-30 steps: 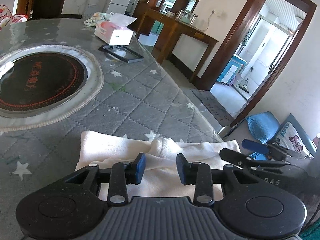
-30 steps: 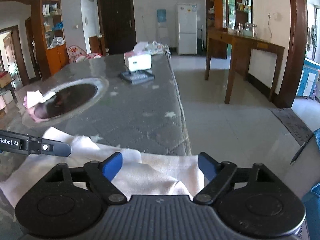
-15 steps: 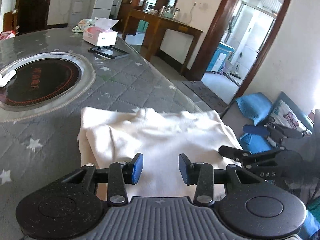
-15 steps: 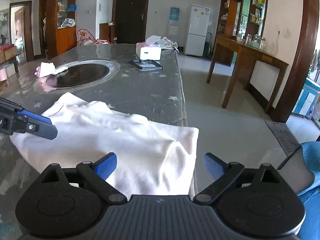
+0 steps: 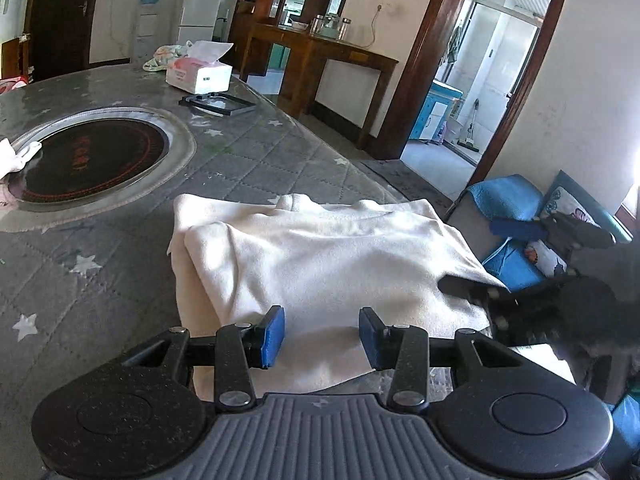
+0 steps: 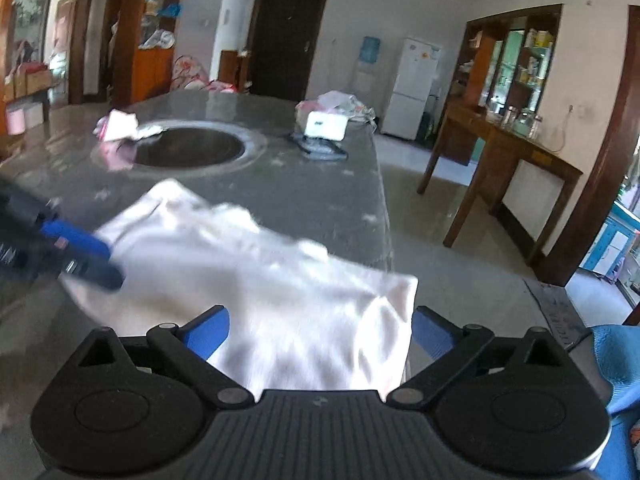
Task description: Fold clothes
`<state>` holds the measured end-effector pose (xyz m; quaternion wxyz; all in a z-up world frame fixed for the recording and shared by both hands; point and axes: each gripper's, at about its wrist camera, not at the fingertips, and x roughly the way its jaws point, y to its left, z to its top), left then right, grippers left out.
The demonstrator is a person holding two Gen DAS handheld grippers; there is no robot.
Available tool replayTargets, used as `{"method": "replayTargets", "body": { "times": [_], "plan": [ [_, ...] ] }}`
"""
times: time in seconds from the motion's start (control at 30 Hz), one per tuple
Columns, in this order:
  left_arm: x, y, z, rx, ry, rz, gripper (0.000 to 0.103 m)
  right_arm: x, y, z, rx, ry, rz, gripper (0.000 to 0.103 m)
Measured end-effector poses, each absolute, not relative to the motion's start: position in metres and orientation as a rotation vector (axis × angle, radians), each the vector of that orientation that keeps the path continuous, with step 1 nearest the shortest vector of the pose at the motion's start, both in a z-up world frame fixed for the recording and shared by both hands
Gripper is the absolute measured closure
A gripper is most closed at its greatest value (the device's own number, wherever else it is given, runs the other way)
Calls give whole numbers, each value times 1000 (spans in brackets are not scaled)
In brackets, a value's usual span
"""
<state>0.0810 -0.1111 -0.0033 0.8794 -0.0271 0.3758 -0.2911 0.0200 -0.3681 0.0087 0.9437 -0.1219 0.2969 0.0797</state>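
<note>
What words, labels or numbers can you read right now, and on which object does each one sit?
No text is clear enough to quote.
Red characters on the round black inset cooktop: too blurred to read.
Dark print on the end of the white and pink tissue box: too small to read.
Small marks on the white refrigerator: too small to read.

Garment (image 5: 320,256) lay on table (image 5: 120,264) at near edge. Cooktop (image 5: 84,160) sat at 10 o'clock of it; tissue box (image 5: 199,74) at 12, w/ frame (image 5: 216,103) just before box, cloth bundle (image 5: 166,54) behind.
</note>
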Motion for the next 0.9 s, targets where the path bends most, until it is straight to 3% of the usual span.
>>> {"method": "replayTargets", "body": {
  "times": [0.5,0.7,0.9],
  "plan": [
    [76,-98,-1,-137,804,-584,53,21,-397,1,-129,660,125,1],
    [64,-97,9,-139,786,-573,43,6,-397,6,-85,642,124,0],
    [48,-91,12,-140,780,-542,24,-8,-389,11,-67,634,122,0]
  ]
}}
